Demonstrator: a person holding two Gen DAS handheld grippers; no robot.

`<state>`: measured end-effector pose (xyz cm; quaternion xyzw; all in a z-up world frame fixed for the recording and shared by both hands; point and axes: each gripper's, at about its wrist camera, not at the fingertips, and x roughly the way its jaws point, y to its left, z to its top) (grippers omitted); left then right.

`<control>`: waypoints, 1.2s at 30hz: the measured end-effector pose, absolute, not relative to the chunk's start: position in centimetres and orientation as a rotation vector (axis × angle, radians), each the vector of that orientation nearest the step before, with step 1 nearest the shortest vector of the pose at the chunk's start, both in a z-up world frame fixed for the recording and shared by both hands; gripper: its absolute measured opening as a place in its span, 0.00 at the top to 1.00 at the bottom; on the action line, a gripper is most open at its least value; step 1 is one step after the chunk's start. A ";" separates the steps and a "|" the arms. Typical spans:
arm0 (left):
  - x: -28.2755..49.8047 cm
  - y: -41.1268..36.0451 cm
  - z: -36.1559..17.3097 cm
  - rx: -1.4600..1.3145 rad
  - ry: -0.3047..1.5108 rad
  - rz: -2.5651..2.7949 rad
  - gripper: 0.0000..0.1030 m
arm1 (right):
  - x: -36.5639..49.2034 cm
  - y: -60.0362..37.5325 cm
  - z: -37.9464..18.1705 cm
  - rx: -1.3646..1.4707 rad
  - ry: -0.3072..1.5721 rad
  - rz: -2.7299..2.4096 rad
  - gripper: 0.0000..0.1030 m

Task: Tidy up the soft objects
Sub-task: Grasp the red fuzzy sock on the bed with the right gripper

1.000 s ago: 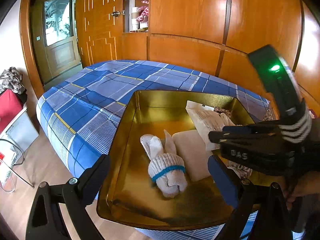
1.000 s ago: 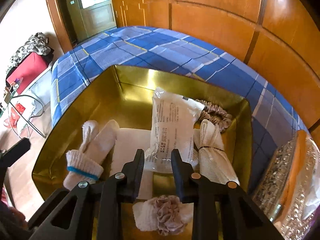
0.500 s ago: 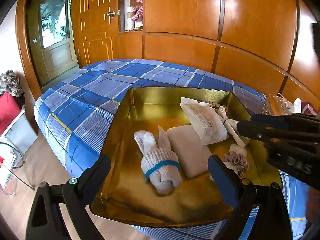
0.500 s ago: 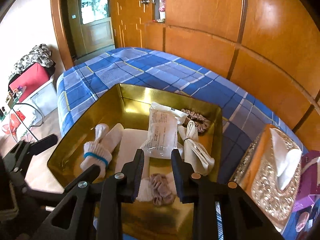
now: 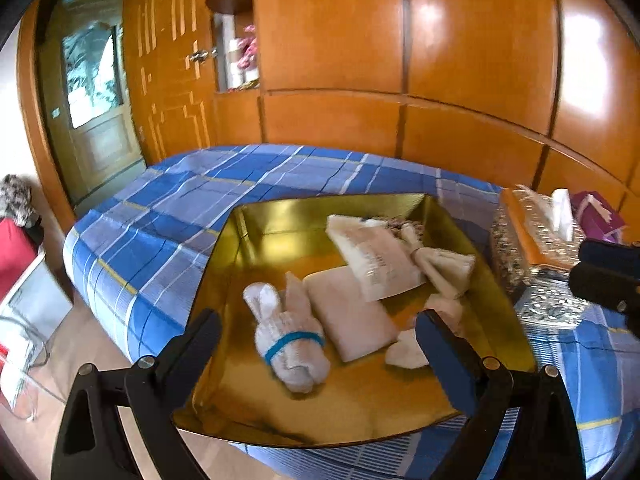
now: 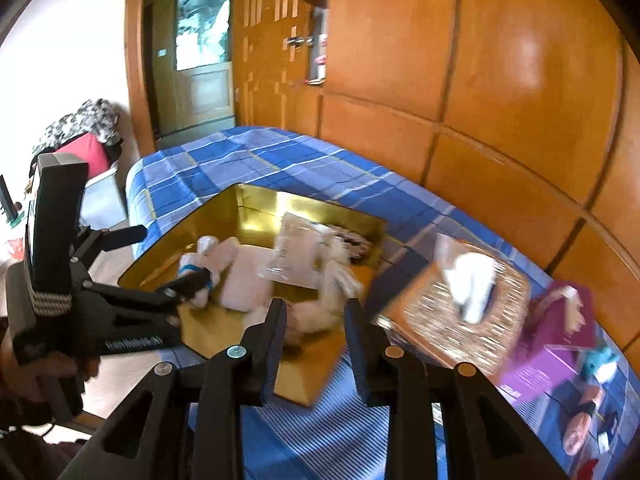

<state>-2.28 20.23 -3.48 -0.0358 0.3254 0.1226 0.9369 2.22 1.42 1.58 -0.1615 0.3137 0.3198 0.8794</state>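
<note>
While both grippers hang clear of the gold tray (image 5: pixel 504 320), the sorting sits between picks.

Nearest, the left gripper (image 5: pixel 316 344) holds its jaws wide and released above the banded sock roll (image 5: pixel 288 344); the right gripper (image 6: pixel 316 328) grasps nothing, its narrow jaws opening. Inside the tray lie a folded cloth (image 5: pixel 352 316), a sealed packet (image 5: pixel 376 256), a tied cloth (image 5: pixel 444 264) and, probably, a scrunchie behind them, too blurred to confirm. Judging by the task, the next pick calls for a soft item outside the tray, perhaps by the tissue box (image 6: pixel 456 304). Beyond, the blue checked bed (image 5: pixel 168 216) meets orange wood panelling (image 5: pixel 460 60).
</note>
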 end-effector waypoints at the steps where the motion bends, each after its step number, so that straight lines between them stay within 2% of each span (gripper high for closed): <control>1: -2.4 19.8 -3.2 -0.063 0.657 0.237 0.05 | 2.2 0.3 1.8 -0.326 0.653 0.651 0.71; 16: -3.0 14.2 -2.3 0.025 0.658 0.067 0.05 | 5.0 -21.9 3.3 0.018 0.709 0.136 0.71; 19: -2.9 13.1 -2.3 0.039 0.669 0.025 0.05 | 6.0 -26.3 2.9 0.091 0.731 0.004 0.67; 30: -3.4 6.6 -1.6 0.156 0.683 -0.244 0.05 | 9.5 -39.4 -1.2 0.339 0.885 -0.328 0.60; 36: -3.6 2.1 -1.2 0.241 0.684 -0.398 0.05 | 10.6 -44.1 -4.1 0.466 0.867 -0.410 0.60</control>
